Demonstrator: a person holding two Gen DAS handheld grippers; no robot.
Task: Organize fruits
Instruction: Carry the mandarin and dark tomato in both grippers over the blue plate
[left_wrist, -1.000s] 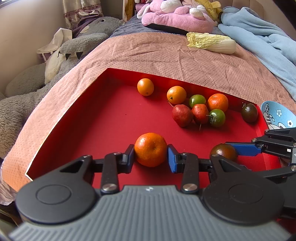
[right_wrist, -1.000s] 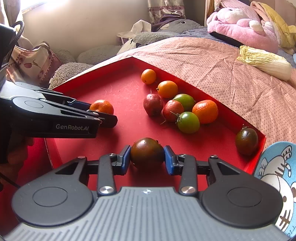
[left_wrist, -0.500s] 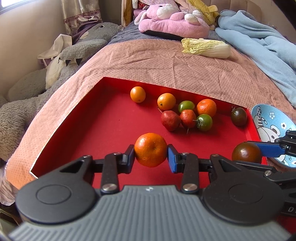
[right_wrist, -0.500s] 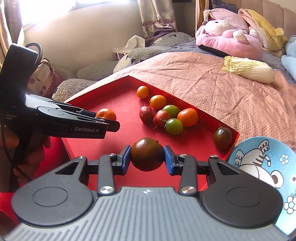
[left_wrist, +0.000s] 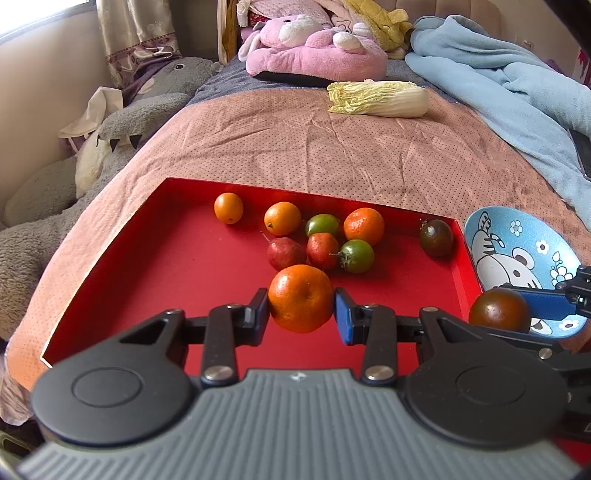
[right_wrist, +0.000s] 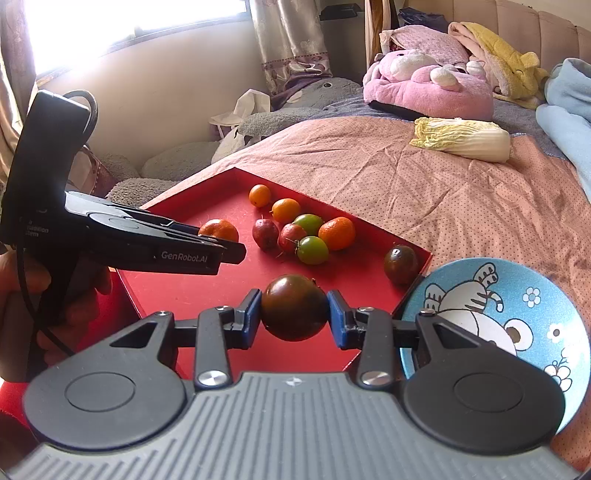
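A dimpled round orange (left_wrist: 301, 298) is clamped in the left gripper (left_wrist: 301, 314); a glossy dark tomato (right_wrist: 294, 312) is pinched by the right gripper (right_wrist: 294, 317). Both are held above the matte red tray (left_wrist: 166, 266), beside the glazed blue bowl (right_wrist: 517, 295).

- Bed (left_wrist: 314, 147): covered by a dotted pink spread.
- Lying on it: red tray (left_wrist: 177, 266), blue bowl (left_wrist: 517, 254), cabbage (left_wrist: 380, 98), blue blanket (left_wrist: 509, 85), pink plush (left_wrist: 314, 51).
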